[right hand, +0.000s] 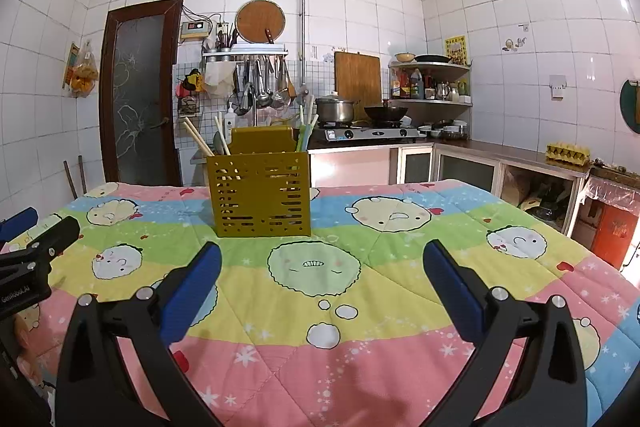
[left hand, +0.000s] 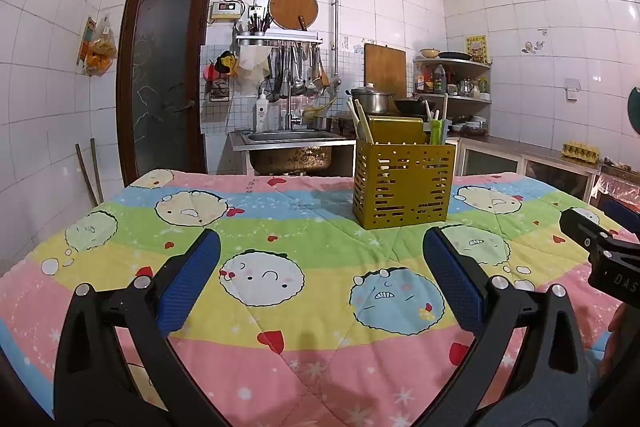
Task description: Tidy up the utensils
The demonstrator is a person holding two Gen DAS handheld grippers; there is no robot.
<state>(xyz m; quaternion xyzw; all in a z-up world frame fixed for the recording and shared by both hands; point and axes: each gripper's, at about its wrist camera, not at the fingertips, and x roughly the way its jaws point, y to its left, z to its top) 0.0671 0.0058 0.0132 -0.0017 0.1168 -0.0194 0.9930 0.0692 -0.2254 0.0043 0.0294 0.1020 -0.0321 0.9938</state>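
Note:
A mustard-yellow slotted utensil holder (left hand: 404, 183) stands upright near the table's far edge; it also shows in the right wrist view (right hand: 262, 193). Wooden chopsticks (left hand: 362, 121) lean out of its left side and green and white utensils (left hand: 436, 127) stand in its right side. My left gripper (left hand: 322, 247) is open and empty, low over the quilt, well short of the holder. My right gripper (right hand: 322, 259) is open and empty, also short of the holder. The right gripper's body shows at the left wrist view's right edge (left hand: 600, 251).
A colourful cartoon quilt (left hand: 280, 235) covers the table. Behind it are a steel sink (left hand: 288, 143), a gas stove with pot and wok (right hand: 360, 127), a counter (right hand: 512, 155) and a dark door (left hand: 160, 79).

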